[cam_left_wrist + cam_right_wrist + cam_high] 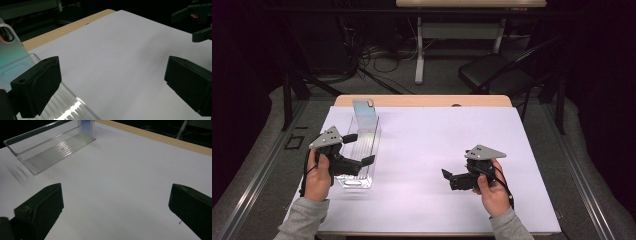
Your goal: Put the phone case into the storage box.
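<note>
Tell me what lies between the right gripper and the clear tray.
Nothing: in the high view, only bare white sheet separates the right gripper from the clear tray. The right gripper view shows the same.

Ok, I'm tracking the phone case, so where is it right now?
In the high view the phone case stands upright at the far end of the clear tray, on the table's left side, just beyond the left gripper.

A phone case (364,116) stands, seemingly leaning, in the far end of the tray (362,150) on the table's (437,145) left
</note>
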A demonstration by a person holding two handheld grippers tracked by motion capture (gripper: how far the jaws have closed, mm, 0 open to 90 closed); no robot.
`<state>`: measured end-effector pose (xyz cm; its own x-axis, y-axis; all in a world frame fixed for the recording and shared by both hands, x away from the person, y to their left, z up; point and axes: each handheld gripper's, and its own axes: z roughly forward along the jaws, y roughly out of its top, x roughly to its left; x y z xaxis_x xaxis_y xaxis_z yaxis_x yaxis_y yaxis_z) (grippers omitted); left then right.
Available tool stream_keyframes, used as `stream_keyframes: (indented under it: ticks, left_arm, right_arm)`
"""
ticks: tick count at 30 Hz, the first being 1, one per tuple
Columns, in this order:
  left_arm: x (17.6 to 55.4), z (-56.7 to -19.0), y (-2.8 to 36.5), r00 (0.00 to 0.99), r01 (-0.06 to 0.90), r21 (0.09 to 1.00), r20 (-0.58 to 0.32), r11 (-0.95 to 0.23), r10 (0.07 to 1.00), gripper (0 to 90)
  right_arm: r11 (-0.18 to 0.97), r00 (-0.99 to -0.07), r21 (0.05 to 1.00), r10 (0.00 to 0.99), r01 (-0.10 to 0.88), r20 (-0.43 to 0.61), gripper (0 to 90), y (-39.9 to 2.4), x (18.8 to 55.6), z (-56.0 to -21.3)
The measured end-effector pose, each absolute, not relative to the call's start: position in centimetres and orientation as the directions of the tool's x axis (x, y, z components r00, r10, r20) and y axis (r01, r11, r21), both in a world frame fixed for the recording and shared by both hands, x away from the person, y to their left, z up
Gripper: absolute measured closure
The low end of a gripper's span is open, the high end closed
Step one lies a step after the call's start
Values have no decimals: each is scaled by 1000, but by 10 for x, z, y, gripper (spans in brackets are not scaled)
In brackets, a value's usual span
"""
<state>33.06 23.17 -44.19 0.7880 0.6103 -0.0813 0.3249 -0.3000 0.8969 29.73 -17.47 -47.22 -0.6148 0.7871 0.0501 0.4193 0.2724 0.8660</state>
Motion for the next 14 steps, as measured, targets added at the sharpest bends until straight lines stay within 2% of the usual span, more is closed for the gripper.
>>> stream_keyframes:
  ticks: [14]
  left_arm:
    - [325, -459, 240, 780, 343, 893, -98, -291, 618, 12]
  right_arm:
    - [259, -566, 862, 823, 435, 39, 0, -188, 297, -485]
